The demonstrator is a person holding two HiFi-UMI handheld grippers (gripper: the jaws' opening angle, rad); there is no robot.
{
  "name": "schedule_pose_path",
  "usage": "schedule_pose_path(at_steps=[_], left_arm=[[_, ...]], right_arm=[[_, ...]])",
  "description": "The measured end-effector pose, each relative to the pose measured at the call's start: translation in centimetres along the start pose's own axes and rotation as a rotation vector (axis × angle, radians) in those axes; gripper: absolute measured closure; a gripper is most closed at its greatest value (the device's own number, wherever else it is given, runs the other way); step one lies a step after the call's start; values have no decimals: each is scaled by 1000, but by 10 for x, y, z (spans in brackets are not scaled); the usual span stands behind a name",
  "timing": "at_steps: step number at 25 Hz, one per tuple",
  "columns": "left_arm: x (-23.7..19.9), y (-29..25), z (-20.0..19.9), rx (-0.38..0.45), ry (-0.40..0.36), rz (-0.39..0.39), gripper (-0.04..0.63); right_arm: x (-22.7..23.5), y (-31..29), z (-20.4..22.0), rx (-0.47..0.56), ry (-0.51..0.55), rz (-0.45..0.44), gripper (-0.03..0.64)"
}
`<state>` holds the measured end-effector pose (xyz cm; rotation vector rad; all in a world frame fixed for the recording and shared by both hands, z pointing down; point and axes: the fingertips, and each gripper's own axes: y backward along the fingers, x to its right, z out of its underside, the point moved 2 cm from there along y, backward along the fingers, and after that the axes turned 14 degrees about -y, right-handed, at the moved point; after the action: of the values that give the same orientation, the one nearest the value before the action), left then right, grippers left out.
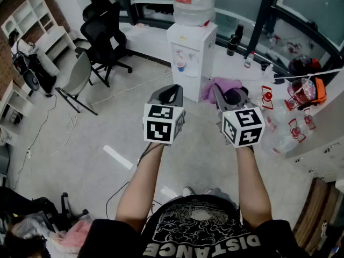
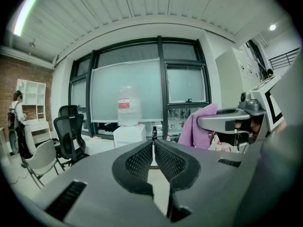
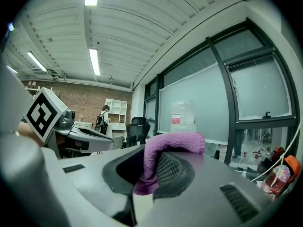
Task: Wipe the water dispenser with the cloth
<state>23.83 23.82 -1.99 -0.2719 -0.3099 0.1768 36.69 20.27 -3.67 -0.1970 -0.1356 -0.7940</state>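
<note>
Pinching the cloth (image 3: pixel 171 144) tight in the right gripper (image 3: pixel 152 163), ready to wipe the water dispenser (image 1: pixel 191 55) ahead. Left gripper (image 2: pixel 154 149) closed, empty, just spare.

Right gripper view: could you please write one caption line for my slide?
Right hand-held gripper shut on a fluffy purple cloth, facing the water dispenser's clear plastic bottle before tall dark-framed windows.

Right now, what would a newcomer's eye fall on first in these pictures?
The purple cloth pinched in the right claw stands out first. Straight ahead, by the window, stands the white water dispenser with a large bottle on top. The left claw is shut and empty.
</note>
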Motion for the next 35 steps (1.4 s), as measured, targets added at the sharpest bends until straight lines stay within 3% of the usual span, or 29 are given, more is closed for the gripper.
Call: schedule_pose_path(at_steps=[12,22,28,35], left_arm=[[-18,-5,7,6,29,2,563],[-56,-38,17,-12,31,-27,563],[-94,-80,20,-28,27,-43,563],[-138,-165,11,-43,13,-31,563]], right_arm=[[-10,-19,0,3,-6,4,570],[-9,-78,3,-7,-14,-40,571],[3,-134,0,-10,-11,-62,569],[47,-219,-14,-12,-27,-63,571]])
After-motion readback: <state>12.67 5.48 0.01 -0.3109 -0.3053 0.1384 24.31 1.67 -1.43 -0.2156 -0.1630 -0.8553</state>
